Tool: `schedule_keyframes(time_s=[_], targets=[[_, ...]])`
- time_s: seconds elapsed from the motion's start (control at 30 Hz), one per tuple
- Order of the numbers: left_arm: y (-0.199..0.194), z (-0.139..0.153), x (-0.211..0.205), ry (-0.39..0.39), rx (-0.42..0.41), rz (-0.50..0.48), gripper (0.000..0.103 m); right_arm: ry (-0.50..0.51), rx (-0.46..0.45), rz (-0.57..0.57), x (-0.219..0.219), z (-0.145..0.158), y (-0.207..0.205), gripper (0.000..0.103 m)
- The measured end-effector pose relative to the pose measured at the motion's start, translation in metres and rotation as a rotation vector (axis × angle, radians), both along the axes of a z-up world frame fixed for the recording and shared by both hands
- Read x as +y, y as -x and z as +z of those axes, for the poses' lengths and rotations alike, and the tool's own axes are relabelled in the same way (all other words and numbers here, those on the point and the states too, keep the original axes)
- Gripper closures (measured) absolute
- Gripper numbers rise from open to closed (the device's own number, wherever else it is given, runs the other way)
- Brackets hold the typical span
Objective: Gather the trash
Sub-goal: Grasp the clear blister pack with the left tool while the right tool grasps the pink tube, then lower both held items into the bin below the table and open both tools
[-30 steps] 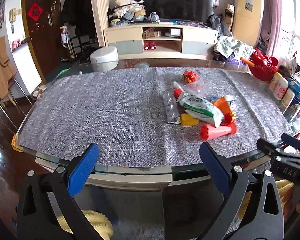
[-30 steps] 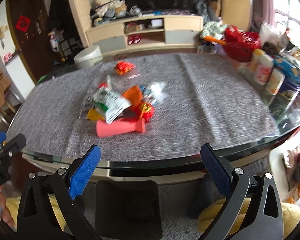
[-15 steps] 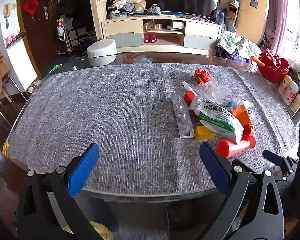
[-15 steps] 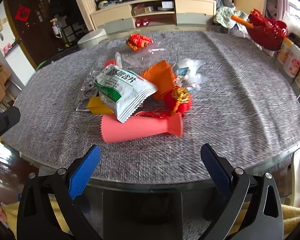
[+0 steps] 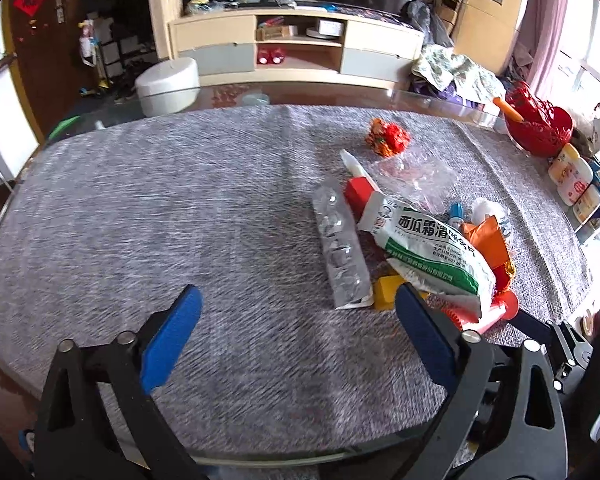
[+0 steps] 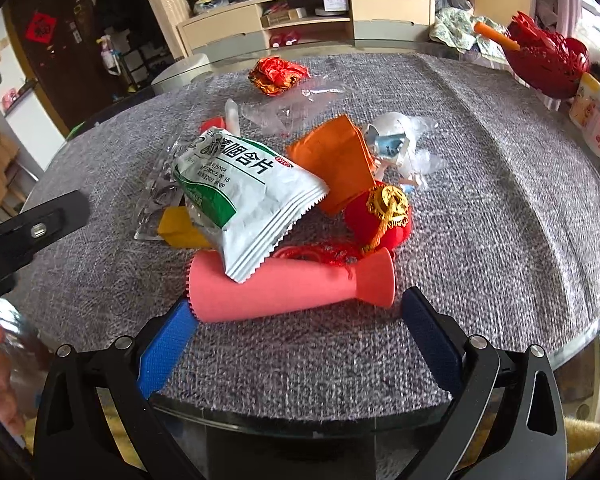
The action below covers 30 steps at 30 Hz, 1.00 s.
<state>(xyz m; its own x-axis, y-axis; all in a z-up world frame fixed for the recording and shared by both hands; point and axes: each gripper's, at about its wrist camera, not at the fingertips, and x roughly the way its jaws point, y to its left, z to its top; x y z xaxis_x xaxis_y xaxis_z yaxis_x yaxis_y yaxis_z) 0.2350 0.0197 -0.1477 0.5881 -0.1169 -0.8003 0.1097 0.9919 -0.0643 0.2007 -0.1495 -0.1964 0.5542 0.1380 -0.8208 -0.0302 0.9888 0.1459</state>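
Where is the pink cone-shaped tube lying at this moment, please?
In the right wrist view the pink cone-shaped tube lies on its side at the near edge of the trash pile, just beyond the right gripper, partly under the white-green sachet.

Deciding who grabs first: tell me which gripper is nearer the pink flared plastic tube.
Right. The right gripper hangs just short of the pink flared plastic tube, jaws open astride it. The left gripper, jaws closing on nothing, is off to the tube's left.
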Motion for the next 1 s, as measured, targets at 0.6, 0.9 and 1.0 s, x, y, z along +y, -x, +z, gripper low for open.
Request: schedule_keyframes(time_s=[0.6,0.9,1.0], targets=[[-0.035,-0.038,-0.015,0.088,0.082,-0.043,0.083,-0.053,-0.019,0.048,-0.01,0.006,0.003,0.012],[-0.013,-0.018,-0.011,0.056,0.049,-0.038,0.083,-0.053,-0.059,0.049,-0.017,0.028,0.02,0.012],[0.004,-0.005,-0.008,0.041,0.028,-0.03,0.083,-0.052,-0.073,0.052,-0.017,0.035,0.029,0.012]])
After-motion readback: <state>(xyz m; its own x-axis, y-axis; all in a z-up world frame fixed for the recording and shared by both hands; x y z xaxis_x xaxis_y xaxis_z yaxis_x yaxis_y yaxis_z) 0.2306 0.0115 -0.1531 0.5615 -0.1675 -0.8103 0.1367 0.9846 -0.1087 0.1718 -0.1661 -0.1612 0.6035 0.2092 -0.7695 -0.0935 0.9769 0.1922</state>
